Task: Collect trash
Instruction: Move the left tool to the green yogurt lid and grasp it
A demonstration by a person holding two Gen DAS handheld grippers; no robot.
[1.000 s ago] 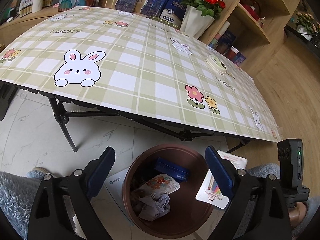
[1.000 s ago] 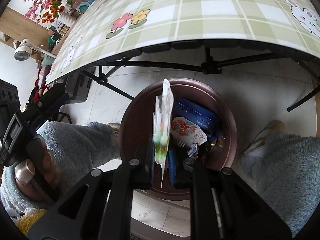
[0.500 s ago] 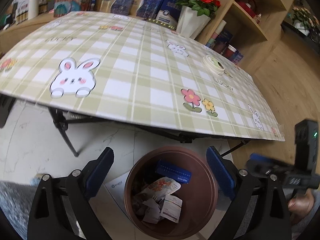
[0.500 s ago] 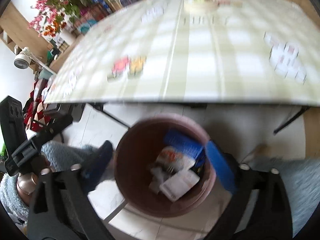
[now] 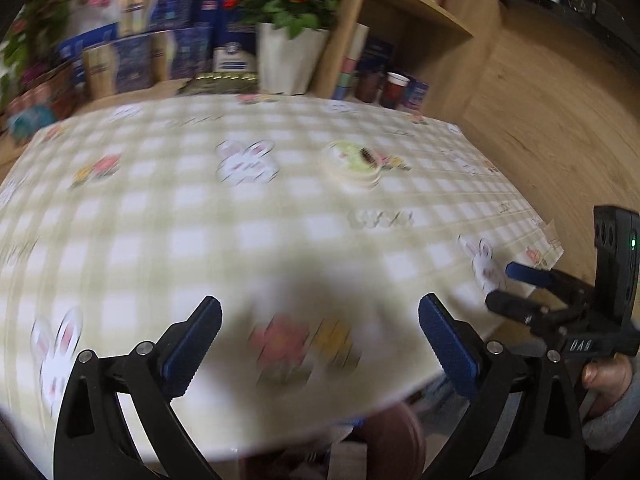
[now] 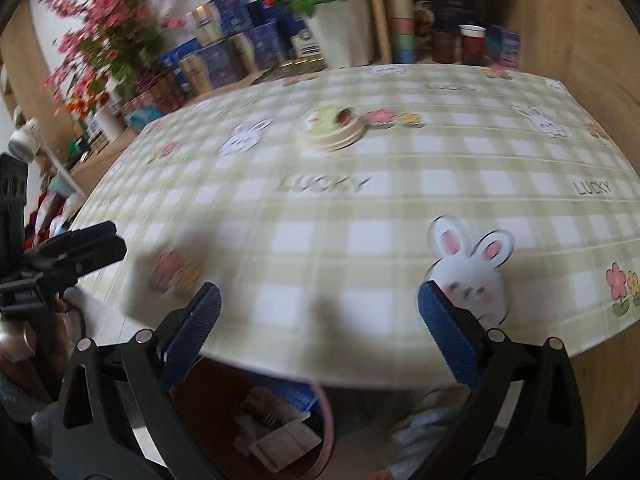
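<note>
With nothing between either pair of jaws, the right gripper stands spread wide and the left gripper is opening the last bit. Both point down over the near edge of the checked table. Far ahead of them lies the round lid-like disc, flat, with no long axis, slightly left of the right jaws' centre line and slightly right of the left's. Neither hand looks clearly nearer. The brown bin sits below the near edge.
</note>
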